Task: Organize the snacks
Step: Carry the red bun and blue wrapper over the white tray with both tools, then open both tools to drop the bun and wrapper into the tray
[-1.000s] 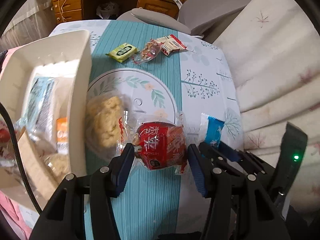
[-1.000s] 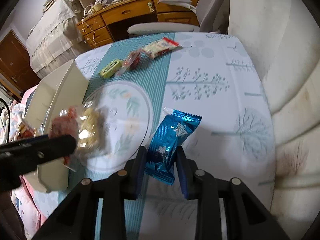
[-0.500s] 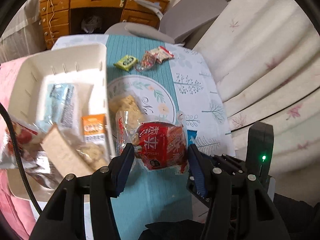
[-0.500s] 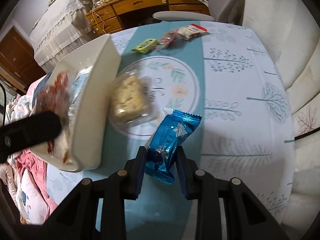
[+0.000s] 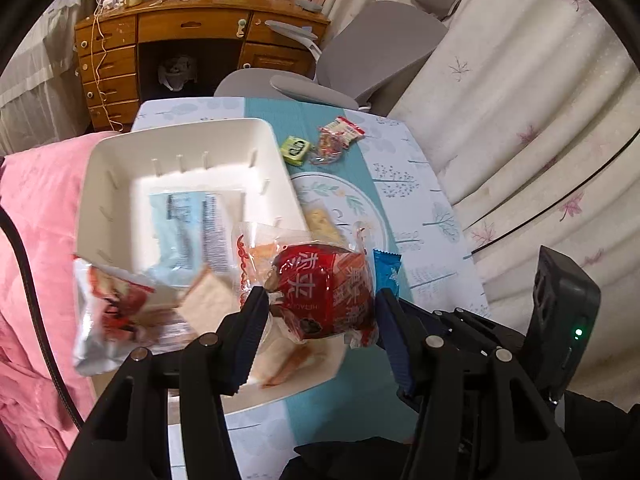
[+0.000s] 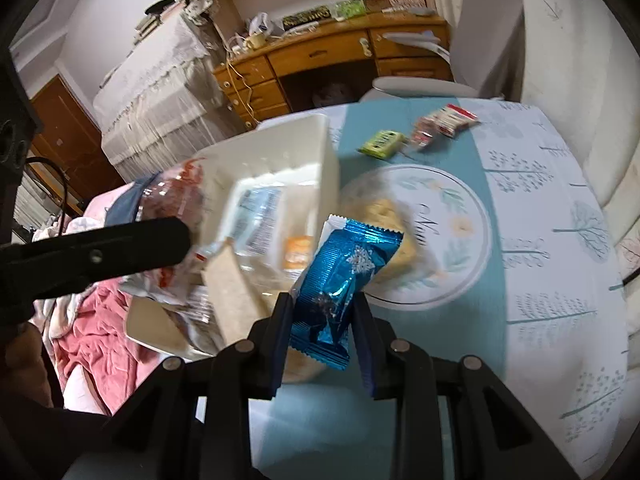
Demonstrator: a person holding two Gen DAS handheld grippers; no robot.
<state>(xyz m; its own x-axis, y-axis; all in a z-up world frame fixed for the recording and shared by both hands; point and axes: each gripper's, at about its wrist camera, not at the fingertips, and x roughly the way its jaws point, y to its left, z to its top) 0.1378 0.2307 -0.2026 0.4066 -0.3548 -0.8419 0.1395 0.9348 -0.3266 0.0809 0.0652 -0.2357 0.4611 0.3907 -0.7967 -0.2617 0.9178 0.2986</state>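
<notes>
While both hands hang above the table [image 5: 404, 168], the left claw [image 5: 320, 312] is clamped about halfway on a red snack packet [image 5: 326, 292], its blue pads pressed to either side of the wrapper. Directly below and ahead of that claw sits the white bin [image 5: 120, 184], and inside it lie a pale blue packet [image 5: 188, 216], a small orange one [image 6: 298, 250] and a crumpled red-and-silver wrapper [image 5: 108, 312] off to the claw's left. Over on the other hand, the right claw [image 6: 320, 312] is pinched nearly closed on a shiny blue foil packet [image 6: 344, 272], which stands up between the fingers and leans a little to the right. Just past that foil packet, a clear-wrapped pale cracker snack [image 6: 386, 216] lies on the round floral print, hard against the bin's near wall. Farther ahead of both claws, well beyond the print, three loose snacks wait in a row on the teal runner: a green packet [image 5: 295, 148], a clear twisted one [image 5: 326, 152] touching it, and a red-and-white pack [image 5: 346, 130] at the far right. From the right wrist view, the left claw's black finger [image 6: 104, 248] cuts in from the left, over the bin. To the left of the bin lies pink bedding [image 5: 36, 208].
</notes>
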